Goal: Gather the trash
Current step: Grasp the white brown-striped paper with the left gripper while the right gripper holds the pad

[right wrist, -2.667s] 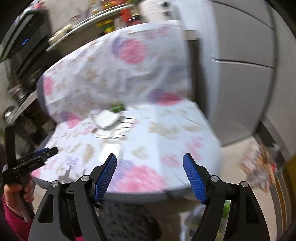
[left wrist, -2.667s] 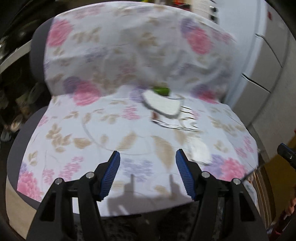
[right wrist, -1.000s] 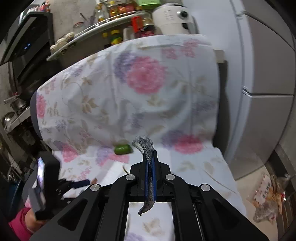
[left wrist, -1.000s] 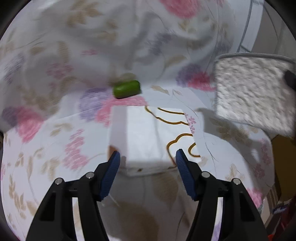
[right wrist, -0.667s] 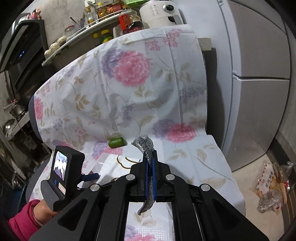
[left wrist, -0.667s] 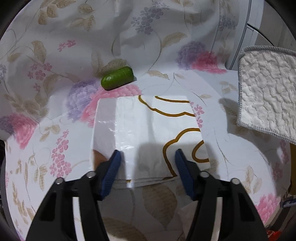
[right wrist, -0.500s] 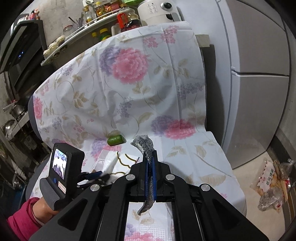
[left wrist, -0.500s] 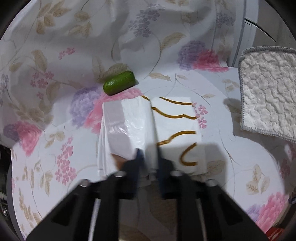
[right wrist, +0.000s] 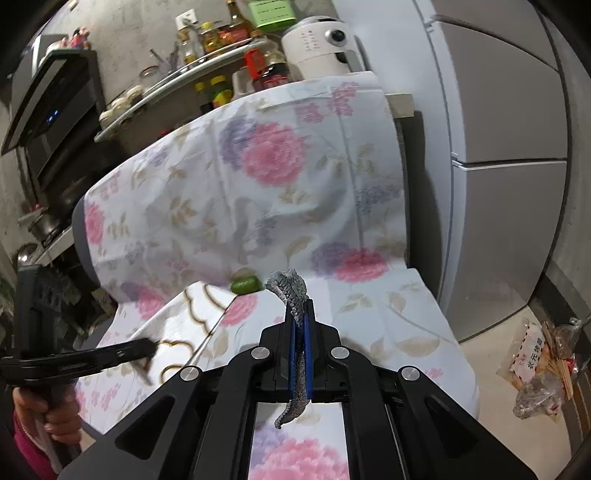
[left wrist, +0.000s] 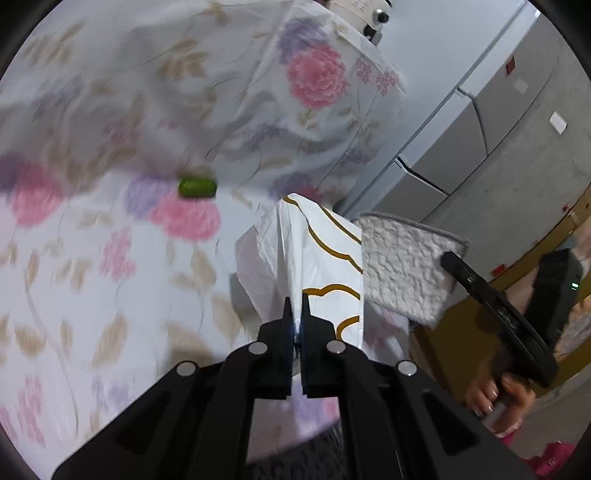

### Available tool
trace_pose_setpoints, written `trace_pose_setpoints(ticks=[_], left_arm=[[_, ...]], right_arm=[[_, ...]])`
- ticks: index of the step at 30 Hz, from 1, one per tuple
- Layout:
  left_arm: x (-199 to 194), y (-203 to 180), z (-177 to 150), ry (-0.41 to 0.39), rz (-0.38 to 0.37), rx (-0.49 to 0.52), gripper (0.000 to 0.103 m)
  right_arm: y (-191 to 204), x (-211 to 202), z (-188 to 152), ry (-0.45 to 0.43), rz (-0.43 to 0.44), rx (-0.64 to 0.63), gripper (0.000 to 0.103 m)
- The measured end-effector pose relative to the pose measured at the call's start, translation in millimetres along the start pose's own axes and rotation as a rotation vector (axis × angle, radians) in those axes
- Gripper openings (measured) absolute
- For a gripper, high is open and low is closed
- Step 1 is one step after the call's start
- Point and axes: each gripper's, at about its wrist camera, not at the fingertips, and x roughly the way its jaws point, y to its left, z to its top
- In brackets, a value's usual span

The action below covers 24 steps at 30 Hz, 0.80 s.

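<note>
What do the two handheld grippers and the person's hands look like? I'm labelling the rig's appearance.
Both the left gripper and right gripper are matte black with blue finger pads and silver pivot bolts. Bare hands hold black handles; a magenta sleeve shows.

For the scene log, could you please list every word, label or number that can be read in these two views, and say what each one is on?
"状元" then further characters too small to read: red print, running vertically, on the clear packet on the floor by the fridge.
Bottle labels on the shelf: too small and blurred to read.
Green box on the shelf: print unreadable.
White bag in the left gripper: brown lines only, no text.
</note>
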Motion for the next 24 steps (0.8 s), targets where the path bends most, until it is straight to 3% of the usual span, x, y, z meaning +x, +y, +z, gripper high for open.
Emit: trace_pose_setpoints(ticks=[2, 3, 4, 5, 7, 8, 12, 16, 19, 24], left_arm=[[-6.3, 25.1, -20.0, 0.013, 0.038, -0.053, 0.001], [-8.0, 41.3, -30.8, 0.023, 0.098, -0.081, 0.006], [-10.5, 57.2, -40.1, 0.031, 0.171, -0.117, 0.012], [-8.7, 70.8, -43.3, 0.033, 0.231, -0.145, 0.026], [-16.6, 94.9, -54.0, 0.009, 0.357, -0.19, 0.037], [-20.7, 100.1, -56.2, 0.002, 0.369, -0.197, 0.045], [-36.3, 100.6, -59.7, -0.047, 0.361, -0.174, 0.059], [-31.4, 85.9, -59.6, -0.05, 0.397, -0.08, 0.061], [-14.9, 78.6, -63.1, -0.006, 0.429, -0.007, 0.07], [8.8, 80.5, -66.0, 0.039, 0.572, 0.056, 0.076]], right_arm=[[7.3, -1.2, -6.1, 0.012, 0.001, -0.012, 0.004], [11.8, -0.6, -9.4, 0.021, 0.005, -0.017, 0.004], [15.5, -0.5, -11.6, 0.027, 0.006, -0.021, 0.004], [19.7, -0.5, -13.7, 0.032, 0.005, -0.028, 0.004], [29.2, -1.3, -17.0, 0.04, 0.009, -0.045, 0.004], [33.2, -2.4, -17.6, 0.04, 0.011, -0.052, 0.005], [45.1, -8.6, -18.9, 0.029, 0.006, -0.072, 0.005], [50.7, -10.2, -21.8, 0.032, 0.0, -0.086, 0.005], [52.2, -6.6, -24.9, 0.048, 0.0, -0.09, 0.005], [51.0, -3.5, -26.2, 0.057, -0.005, -0.094, 0.005]])
